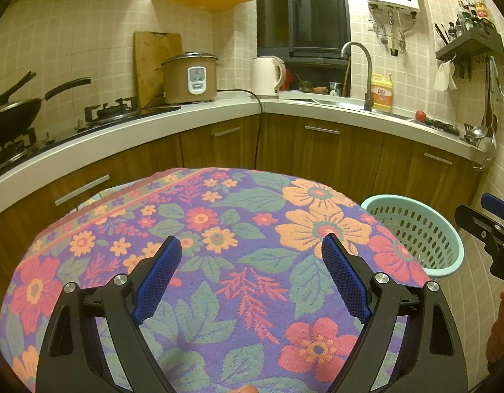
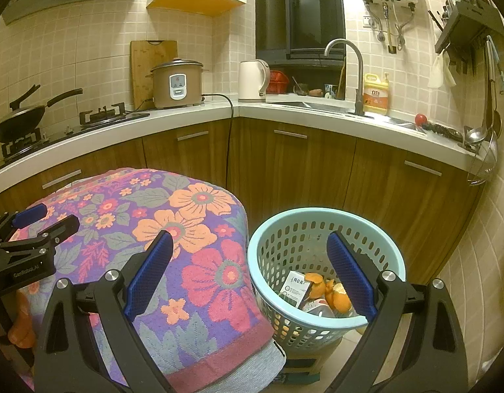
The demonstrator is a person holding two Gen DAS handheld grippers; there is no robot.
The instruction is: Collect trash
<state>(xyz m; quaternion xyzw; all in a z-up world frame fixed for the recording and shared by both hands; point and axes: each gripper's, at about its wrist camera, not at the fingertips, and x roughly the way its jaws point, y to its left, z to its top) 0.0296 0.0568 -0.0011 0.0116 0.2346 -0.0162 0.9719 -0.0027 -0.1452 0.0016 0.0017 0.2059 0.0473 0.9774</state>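
A pale teal perforated basket (image 2: 324, 219) stands on the floor right of a table under a floral cloth (image 2: 173, 229). Inside it lie orange peels (image 2: 337, 296), a white printed carton (image 2: 296, 286) and other scraps. My right gripper (image 2: 248, 242) hovers open above the basket's near left rim, holding nothing. My left gripper (image 1: 252, 245) is open over the floral cloth (image 1: 219, 262), nothing between its blue pads. The left wrist view shows the basket (image 1: 415, 229) at right and the right gripper (image 1: 491, 226) at the frame edge. The left gripper (image 2: 45, 217) shows at left in the right wrist view.
Wooden cabinets (image 2: 284, 170) with a white L-shaped counter (image 2: 193, 114) run behind the table. On the counter: a wok (image 2: 19, 121), rice cooker (image 2: 176, 83), kettle (image 2: 252, 80), sink tap (image 2: 347, 65), yellow detergent bottle (image 2: 376, 93), tomato (image 2: 421, 119). Ladles hang on the right wall (image 2: 487, 121).
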